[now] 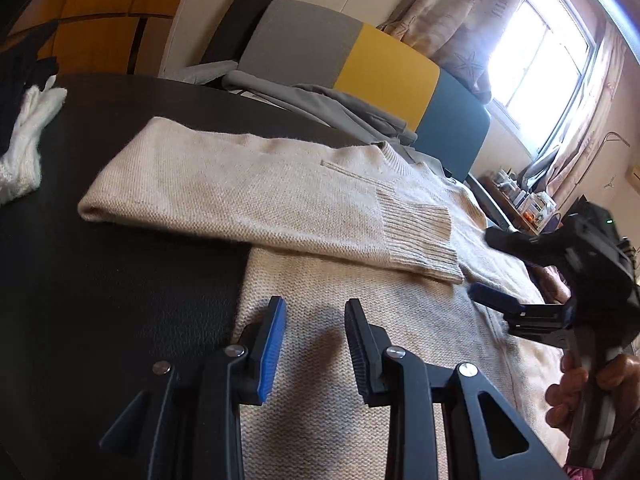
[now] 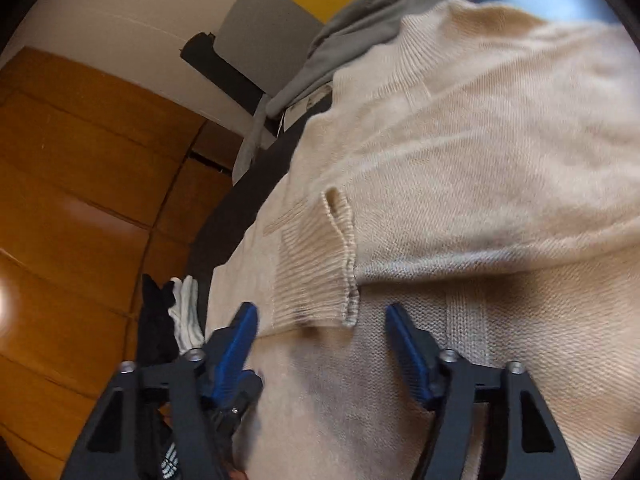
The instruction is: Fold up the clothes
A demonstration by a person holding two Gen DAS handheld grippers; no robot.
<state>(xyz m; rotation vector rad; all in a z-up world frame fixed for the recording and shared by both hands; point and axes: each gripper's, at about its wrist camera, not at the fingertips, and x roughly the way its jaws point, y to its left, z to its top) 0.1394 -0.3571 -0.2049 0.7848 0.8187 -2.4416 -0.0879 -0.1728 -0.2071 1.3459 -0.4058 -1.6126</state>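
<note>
The sweater (image 1: 248, 184) is plain cream-beige knit, with fine vertical ribbing at the cuff (image 1: 420, 240) and the collar (image 1: 394, 156). It lies on a black table (image 1: 100, 280). Both grippers are black with bright blue ridged pads (image 1: 272, 348). The sofa back (image 1: 304, 44) runs in blocks of grey, mustard yellow and teal blue, with grey clothes (image 1: 320, 100) heaped before it. White socks (image 1: 24, 148) sit beside dark garments, and the curtains (image 1: 460, 20) are beige with a faint starfish print
</note>
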